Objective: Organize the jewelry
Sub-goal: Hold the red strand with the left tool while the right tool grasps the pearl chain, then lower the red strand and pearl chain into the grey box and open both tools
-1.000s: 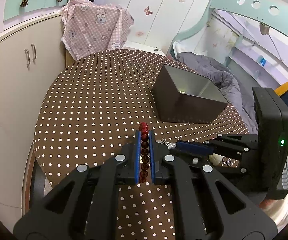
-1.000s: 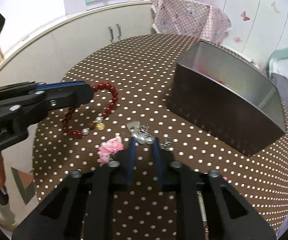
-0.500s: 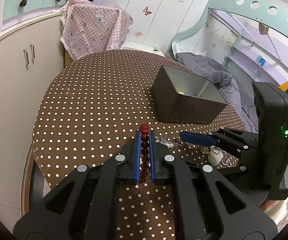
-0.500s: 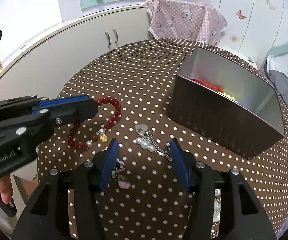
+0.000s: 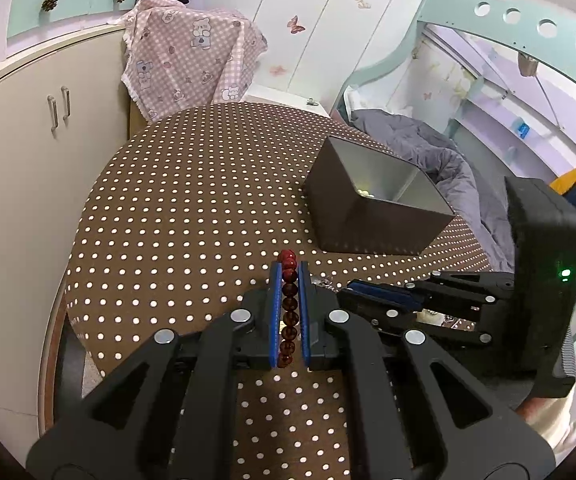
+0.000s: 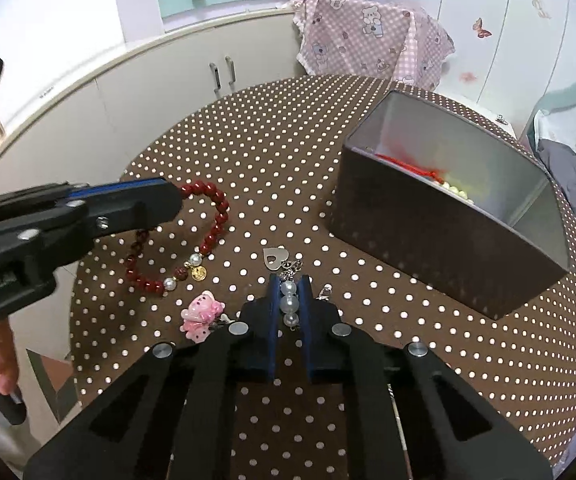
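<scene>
Both claws had closed on jewelry — the left gripper (image 5: 289, 280) pinched the red bead bracelet (image 6: 208, 216), the right gripper (image 6: 288, 292) the pearl chain (image 6: 289, 303), apparently secure. Next — lifting each into the dark box (image 6: 428, 216).

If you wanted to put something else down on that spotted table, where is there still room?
Bare brown dotted tablecloth lies between the dark metal box and the pink checked cloth. The near edge is crowded: red bead bracelet, pink bear charm, silver heart pendant.
</scene>
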